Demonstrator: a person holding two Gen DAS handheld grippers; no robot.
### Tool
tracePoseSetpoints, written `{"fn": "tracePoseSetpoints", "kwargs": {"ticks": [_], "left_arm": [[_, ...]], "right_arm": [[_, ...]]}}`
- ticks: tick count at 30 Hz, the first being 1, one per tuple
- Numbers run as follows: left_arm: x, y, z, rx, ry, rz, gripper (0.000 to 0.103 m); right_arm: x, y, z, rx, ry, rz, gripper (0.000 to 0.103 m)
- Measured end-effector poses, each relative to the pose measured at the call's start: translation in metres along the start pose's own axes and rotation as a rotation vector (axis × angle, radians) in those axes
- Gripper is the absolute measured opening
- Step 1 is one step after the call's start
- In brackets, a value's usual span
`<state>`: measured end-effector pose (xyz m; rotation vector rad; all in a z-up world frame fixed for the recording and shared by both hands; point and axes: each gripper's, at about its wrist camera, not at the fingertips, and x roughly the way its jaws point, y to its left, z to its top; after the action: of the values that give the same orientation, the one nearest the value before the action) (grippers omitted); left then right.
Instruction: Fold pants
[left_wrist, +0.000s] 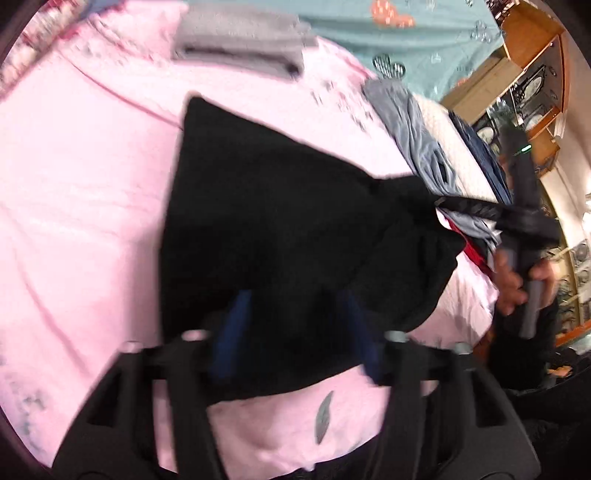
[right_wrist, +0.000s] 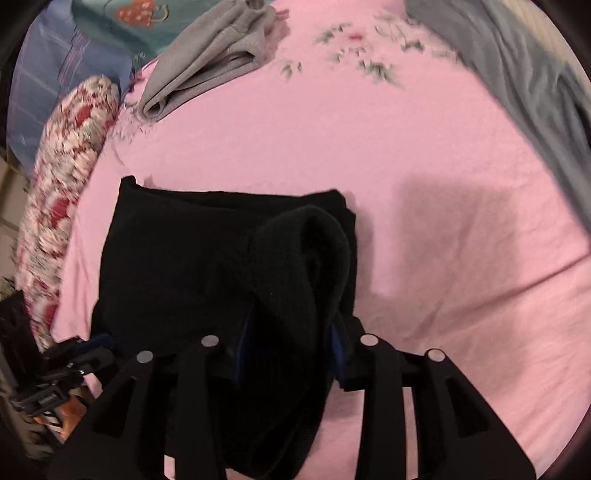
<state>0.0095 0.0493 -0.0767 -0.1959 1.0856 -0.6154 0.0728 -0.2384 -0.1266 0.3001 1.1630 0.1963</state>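
Risk of the lifted fold slipping or bunching, should either grip loosen on thick fabric. One pair of black pants (right_wrist: 207, 266) spread just ahead on the pink sheet (right_wrist: 424, 206). Right gripper (right_wrist: 291, 332) clenched on a raised fold. Left gripper (left_wrist: 295, 317) apparently clamping the near edge, jaws fairly wide. Beyond: one grey folded garment (right_wrist: 207, 55), one blue-grey garment (right_wrist: 517, 81) far right, one floral bolster (right_wrist: 62, 184) left.
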Motion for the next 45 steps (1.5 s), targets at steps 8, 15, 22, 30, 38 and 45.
{"fn": "tracePoseSetpoints", "kwargs": {"ticks": [8, 15, 22, 30, 38, 45], "left_arm": [[-0.002, -0.005, 0.003, 0.017, 0.042, -0.093, 0.044], [0.02, -0.001, -0.002, -0.001, 0.116, -0.081, 0.025], [0.02, -0.008, -0.006, 0.045, 0.11, -0.052, 0.025], [0.026, -0.013, -0.007, 0.047, 0.115, -0.028, 0.027], [-0.013, -0.024, -0.005, 0.086, -0.024, 0.061, 0.078], [-0.044, 0.045, 0.007, -0.136, -0.071, 0.135, 0.091]], "right_arm": [[-0.049, 0.118, 0.048, -0.337, -0.14, -0.037, 0.064], [0.069, 0.219, 0.107, -0.531, 0.067, -0.098, 0.064], [0.12, 0.21, 0.112, -0.52, 0.194, -0.048, 0.006], [0.13, 0.227, 0.104, -0.535, 0.128, -0.15, 0.005], [0.083, 0.227, 0.096, -0.561, 0.008, -0.209, 0.04], [-0.057, 0.145, 0.039, -0.367, -0.298, -0.148, 0.093]]}}
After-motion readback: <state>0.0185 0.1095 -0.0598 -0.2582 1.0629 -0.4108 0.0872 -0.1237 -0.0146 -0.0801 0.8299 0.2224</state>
